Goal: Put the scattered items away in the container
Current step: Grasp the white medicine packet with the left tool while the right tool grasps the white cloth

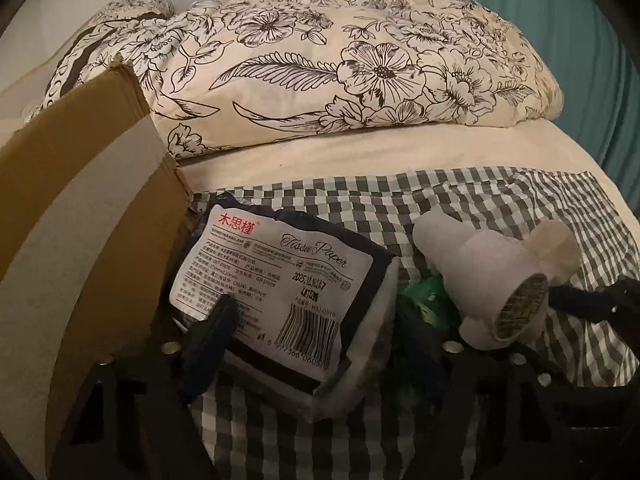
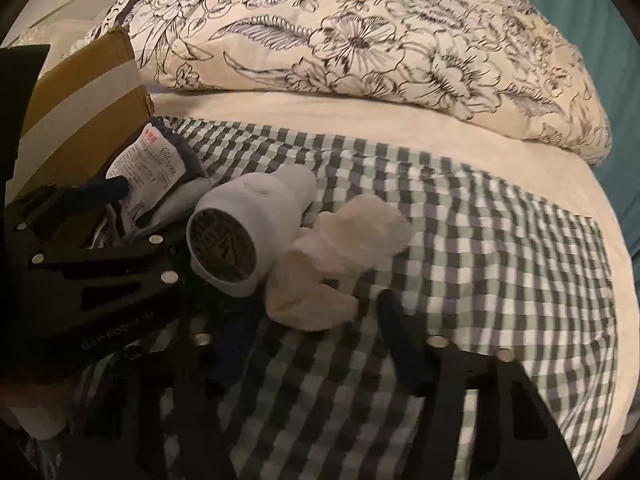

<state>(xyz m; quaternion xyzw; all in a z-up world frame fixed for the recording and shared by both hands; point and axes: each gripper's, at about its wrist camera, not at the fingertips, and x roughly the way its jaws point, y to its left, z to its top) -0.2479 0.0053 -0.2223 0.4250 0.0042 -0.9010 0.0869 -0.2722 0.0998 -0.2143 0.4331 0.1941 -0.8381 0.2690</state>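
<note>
A tissue pack (image 1: pixel 280 280) with a white label lies tilted beside the cardboard box (image 1: pixel 80 200). My left gripper (image 1: pixel 320 308) is shut on it. One finger (image 1: pixel 216 324) presses the label face and the other sits against its right side. From the right wrist view, the same pack (image 2: pixel 156 168) shows under that finger (image 2: pixel 116 190). A cream fluffy item (image 2: pixel 320 272) lies on the checked cloth against a white cylindrical device (image 2: pixel 248 232). My right gripper (image 2: pixel 312 308) stands open around the fluffy item's near end, with a gap at the right finger (image 2: pixel 396 336).
A green packet (image 1: pixel 428 296) lies half hidden between pack and device. The green-checked cloth (image 2: pixel 500 260) covers the cream bed. A bulky floral duvet (image 1: pixel 340 64) lies behind it, and the box (image 2: pixel 88 80) stands at the left. A teal surface (image 1: pixel 560 40) is far right.
</note>
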